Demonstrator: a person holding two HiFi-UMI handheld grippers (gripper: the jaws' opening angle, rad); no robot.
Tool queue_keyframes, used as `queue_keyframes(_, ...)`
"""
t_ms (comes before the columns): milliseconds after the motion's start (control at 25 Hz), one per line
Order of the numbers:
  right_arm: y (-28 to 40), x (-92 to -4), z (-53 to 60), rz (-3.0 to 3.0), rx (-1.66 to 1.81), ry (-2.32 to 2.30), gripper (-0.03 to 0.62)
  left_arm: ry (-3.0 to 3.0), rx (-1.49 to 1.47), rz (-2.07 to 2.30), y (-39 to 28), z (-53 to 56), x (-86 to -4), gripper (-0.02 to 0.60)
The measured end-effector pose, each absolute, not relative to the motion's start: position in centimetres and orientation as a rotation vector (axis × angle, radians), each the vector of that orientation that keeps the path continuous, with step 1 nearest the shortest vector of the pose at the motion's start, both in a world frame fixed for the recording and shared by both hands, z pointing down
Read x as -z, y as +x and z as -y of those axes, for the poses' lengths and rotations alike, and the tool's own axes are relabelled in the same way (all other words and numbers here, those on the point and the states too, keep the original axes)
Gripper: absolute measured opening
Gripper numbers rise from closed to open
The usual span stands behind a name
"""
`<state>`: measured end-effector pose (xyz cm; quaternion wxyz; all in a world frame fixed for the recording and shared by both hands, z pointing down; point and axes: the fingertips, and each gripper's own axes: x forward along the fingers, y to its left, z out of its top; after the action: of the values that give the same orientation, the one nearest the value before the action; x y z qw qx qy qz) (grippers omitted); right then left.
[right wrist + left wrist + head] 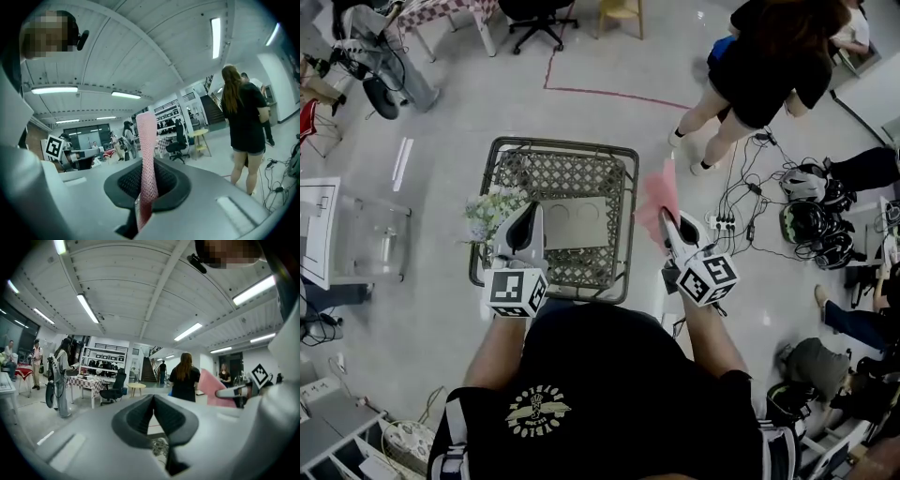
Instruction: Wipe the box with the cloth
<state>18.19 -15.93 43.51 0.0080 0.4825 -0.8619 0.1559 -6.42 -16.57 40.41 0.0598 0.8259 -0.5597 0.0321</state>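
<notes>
Box [581,223] lies flat in the wire basket [502,155], and as far as I can judge no wiping has begun. My right claw [147,185] is clamped on the pink cloth [146,154], which stands up from the jaws beside the basket's right rim, clear of the box. My left claw [153,401] is closed on nothing, near the box's left edge. All the wiping is left.
</notes>
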Motion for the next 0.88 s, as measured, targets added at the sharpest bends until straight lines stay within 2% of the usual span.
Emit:
queue_keyframes(280,17.3,-38.5,15.3,2.745,-0.285,1.507,0.017,2.526,-0.092,1.696,-6.4,16.0,-39.3,0.000)
queue_keyframes(880,16.5,-38.2,15.1,2.781,-0.308,1.507,0.017,2.507,-0.119,1.699,-7.2,14.6,-39.1,0.000)
